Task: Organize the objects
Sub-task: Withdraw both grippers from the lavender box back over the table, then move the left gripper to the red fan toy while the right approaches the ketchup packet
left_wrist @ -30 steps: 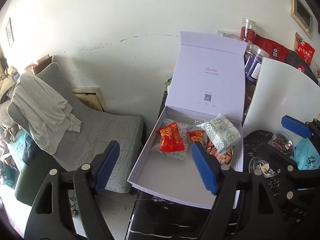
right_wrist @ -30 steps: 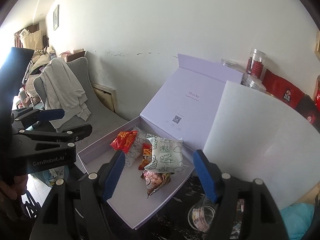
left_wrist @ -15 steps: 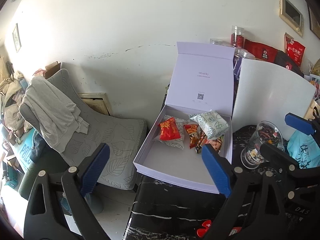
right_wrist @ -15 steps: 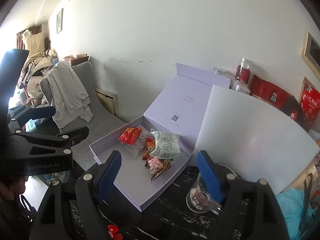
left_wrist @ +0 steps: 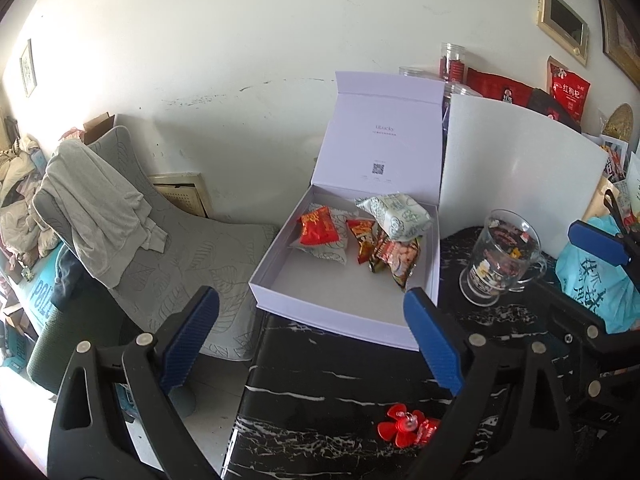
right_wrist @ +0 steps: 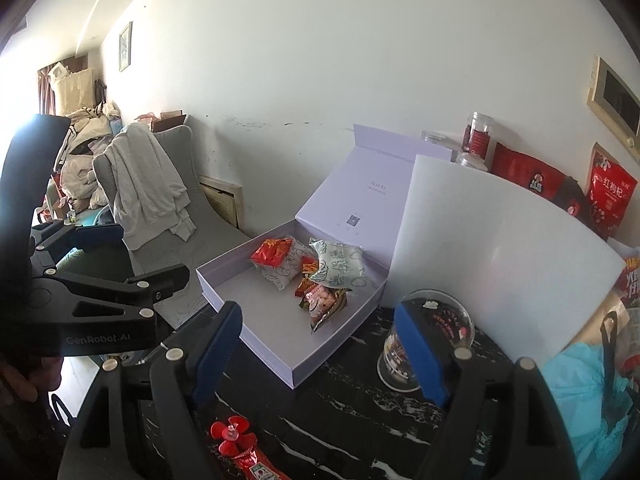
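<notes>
Black marbled tabletop carries the open lilac box, snack packets gathered at its hinge end to leave floor free, while left gripper and right gripper, jaws spread and empty, hover near its front, apparently between picks.

Black gripper frames, blue fingers, silver screws, "GenRobot.AI" marking

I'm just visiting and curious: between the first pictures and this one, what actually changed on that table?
Both grippers drew back from the open box, so more of the black table shows, including a red flower-shaped toy near the front edge. The left gripper spread its jaws wider; the right gripper opened a little too. Neither holds anything. The snack packets in the box and the glass mug stayed put.
</notes>
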`<state>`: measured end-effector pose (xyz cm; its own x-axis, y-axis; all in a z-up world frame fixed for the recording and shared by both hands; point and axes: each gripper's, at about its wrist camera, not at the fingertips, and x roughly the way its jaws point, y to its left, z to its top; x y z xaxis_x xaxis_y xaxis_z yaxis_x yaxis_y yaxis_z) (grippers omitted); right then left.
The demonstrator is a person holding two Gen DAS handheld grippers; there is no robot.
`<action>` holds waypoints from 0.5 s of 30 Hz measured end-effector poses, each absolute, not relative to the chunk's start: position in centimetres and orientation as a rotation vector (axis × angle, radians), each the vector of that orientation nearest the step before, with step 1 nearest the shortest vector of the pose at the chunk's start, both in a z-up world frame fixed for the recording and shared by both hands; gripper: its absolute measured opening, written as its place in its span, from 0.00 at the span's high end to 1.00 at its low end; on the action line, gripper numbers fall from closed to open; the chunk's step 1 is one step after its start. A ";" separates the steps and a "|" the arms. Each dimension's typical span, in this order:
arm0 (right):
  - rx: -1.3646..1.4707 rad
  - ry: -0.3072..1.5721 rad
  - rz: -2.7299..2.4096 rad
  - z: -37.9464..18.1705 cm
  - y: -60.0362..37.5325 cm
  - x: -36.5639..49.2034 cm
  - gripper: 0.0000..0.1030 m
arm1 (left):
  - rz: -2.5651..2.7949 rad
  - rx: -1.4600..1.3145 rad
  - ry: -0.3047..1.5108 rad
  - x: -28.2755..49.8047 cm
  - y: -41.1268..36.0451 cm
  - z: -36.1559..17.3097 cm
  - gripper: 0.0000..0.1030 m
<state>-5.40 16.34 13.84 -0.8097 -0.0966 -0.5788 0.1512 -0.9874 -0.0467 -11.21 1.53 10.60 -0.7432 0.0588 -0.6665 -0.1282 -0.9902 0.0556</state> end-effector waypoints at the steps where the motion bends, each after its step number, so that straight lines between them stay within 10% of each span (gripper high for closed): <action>1: 0.910 0.133 -2.868 13.7 16.4 -5.1 0.23 | 2.836 -1.085 0.144 -11.0 1.6 10.4 0.09; 15: 1.006 0.112 -2.816 9.9 16.9 -1.6 0.23 | 2.779 -1.155 0.175 -7.8 2.9 7.1 0.09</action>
<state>-1.56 16.92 9.90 -0.7639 -0.1148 -0.6350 0.1648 -0.9861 -0.0200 -7.83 2.89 7.06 -0.6996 0.0731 -0.7108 -0.1615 -0.9852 0.0577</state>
